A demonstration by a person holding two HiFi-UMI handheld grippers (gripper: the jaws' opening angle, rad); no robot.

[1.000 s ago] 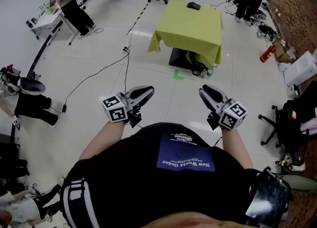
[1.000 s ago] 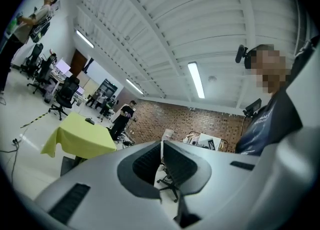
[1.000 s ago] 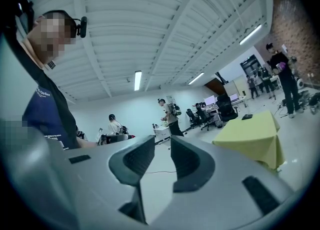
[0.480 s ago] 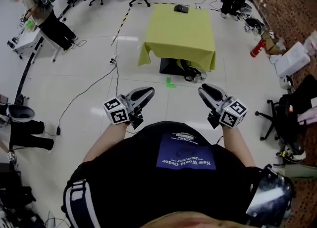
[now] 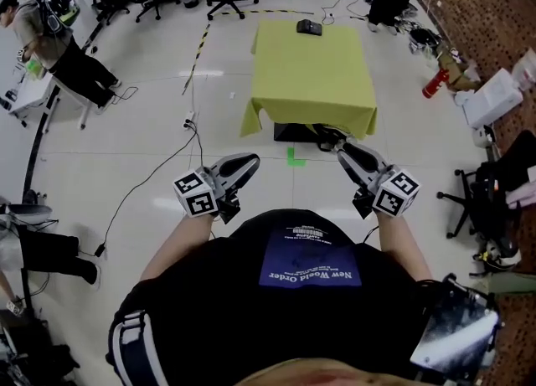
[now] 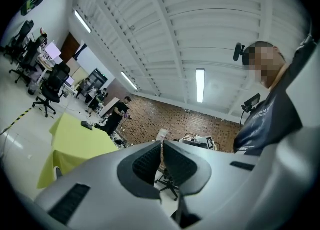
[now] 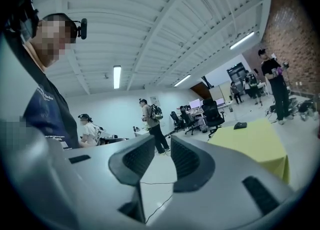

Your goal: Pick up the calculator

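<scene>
At the upper left of the head view a standing person (image 5: pixel 50 37) is seen, and a dark cable (image 5: pixel 142 179) is trailed across the pale floor. Neither belongs to the task.

Lower down and left of centre, the left gripper (image 5: pixel 244 164) is carried at waist height, with its marker cube (image 5: pixel 195 193) nearest the body. In the left gripper view its jaws are pressed together with nothing between them. It is therefore judged to be carried idle and not readied for a grasp.

At upper centre the table (image 5: pixel 311 83), draped in a yellow-green cloth, is stood on open floor. The calculator (image 5: pixel 308 28) is laid flat near the table's far edge, towards the top of the frame. It is well apart from both grippers, which would explain why they are pointed roughly level towards it and not lowered. The approach is judged not yet finished. A green tape mark (image 5: pixel 293 156) is stuck to the floor just in front of the table, and in the picture it falls between the two grippers.

Right of centre, the right gripper (image 5: pixel 348 153) is held the same way, but its jaws are set apart and only floor is seen through the gap. It is judged to be the one prepared for the pickup. In the right gripper view the calculator is seen small at the right, on the cloth. Near the right edge of the head view a red fire extinguisher (image 5: pixel 431 83) is stood on the floor, clear of the path to the table.
</scene>
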